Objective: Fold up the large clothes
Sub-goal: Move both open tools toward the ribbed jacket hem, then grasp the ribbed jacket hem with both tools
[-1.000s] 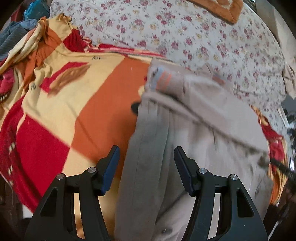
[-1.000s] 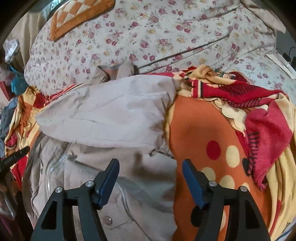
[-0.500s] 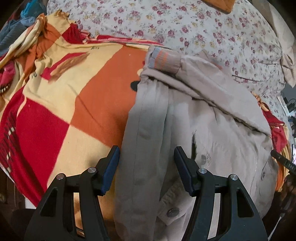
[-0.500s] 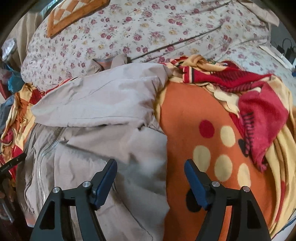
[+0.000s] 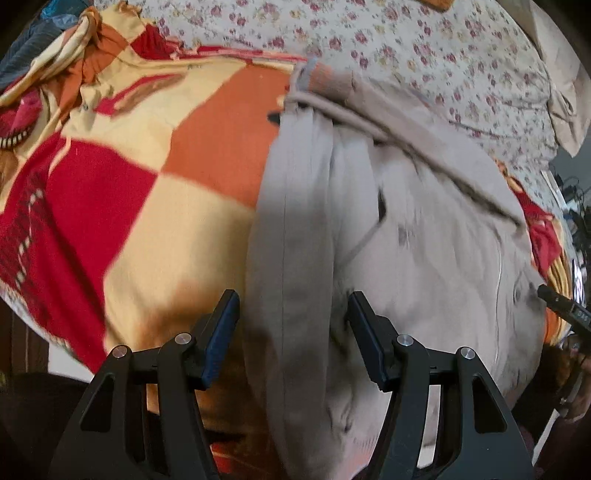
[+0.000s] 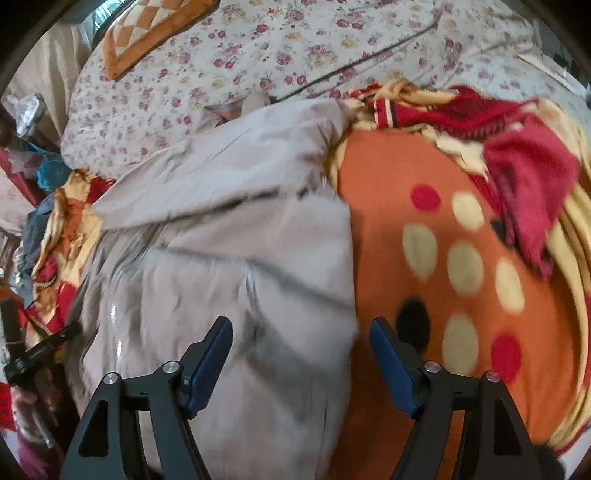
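A beige zip jacket (image 5: 424, 240) lies spread on a chequered orange, red and yellow blanket (image 5: 177, 199), with a sleeve folded across its top. My left gripper (image 5: 291, 317) hovers open over the jacket's left folded edge, and that strip of cloth shows between the fingers, unpinched. In the right wrist view the jacket (image 6: 229, 266) fills the left half. My right gripper (image 6: 301, 332) straddles its right edge above the spotted orange blanket (image 6: 443, 266). Its jaws are opening, and the pads press on nothing.
A floral sheet (image 6: 258, 55) covers the bed behind the jacket, with an orange chequered cushion (image 6: 147, 33) at the back. The blanket is bunched in a red heap (image 6: 524, 166) at the right. Piled clothes (image 6: 40, 206) lie at the left edge.
Both grippers have drawn back toward the near end of the jacket, which now looms larger under them. The right jaws have spread wider.
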The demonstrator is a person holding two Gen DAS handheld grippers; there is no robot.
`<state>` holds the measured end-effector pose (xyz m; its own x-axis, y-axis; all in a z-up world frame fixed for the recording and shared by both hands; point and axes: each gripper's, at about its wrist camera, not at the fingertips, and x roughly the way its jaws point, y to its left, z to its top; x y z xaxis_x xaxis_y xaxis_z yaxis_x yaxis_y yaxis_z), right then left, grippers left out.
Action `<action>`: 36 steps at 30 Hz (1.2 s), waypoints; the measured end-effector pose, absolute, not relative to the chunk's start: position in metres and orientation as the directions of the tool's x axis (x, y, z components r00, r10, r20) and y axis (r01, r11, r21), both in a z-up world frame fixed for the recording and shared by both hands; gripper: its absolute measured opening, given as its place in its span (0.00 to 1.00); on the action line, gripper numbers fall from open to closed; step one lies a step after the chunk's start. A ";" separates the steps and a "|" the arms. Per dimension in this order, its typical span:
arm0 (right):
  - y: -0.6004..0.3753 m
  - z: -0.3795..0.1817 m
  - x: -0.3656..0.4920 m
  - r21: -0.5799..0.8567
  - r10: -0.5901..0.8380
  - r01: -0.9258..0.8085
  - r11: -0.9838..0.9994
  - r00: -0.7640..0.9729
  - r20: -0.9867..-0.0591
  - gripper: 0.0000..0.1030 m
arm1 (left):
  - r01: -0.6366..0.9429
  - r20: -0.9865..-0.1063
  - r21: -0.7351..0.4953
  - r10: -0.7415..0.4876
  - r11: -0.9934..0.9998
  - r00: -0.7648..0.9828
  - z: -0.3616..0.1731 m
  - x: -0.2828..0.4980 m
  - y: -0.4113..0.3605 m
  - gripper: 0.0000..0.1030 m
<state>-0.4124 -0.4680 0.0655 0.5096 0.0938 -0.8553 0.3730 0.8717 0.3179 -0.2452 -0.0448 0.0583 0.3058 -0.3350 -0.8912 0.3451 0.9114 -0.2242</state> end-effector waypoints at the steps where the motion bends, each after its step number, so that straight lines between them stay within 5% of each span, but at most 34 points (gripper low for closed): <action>1: -0.465 0.066 -0.423 0.322 0.099 0.371 0.871 0.509 -0.855 0.77 | 0.349 -0.895 -0.227 -0.336 0.909 0.294 0.055 -0.251 -0.044 0.63; 33: -0.389 0.031 -0.481 0.435 0.308 0.217 0.874 0.445 -0.841 0.78 | 0.401 -0.917 -0.251 -0.349 0.881 0.192 0.032 -0.310 -0.028 0.64; 36: -0.389 0.031 -0.480 0.443 0.310 0.223 0.868 0.452 -0.836 0.64 | 0.406 -0.916 -0.259 -0.356 0.876 0.185 0.030 -0.311 -0.030 0.64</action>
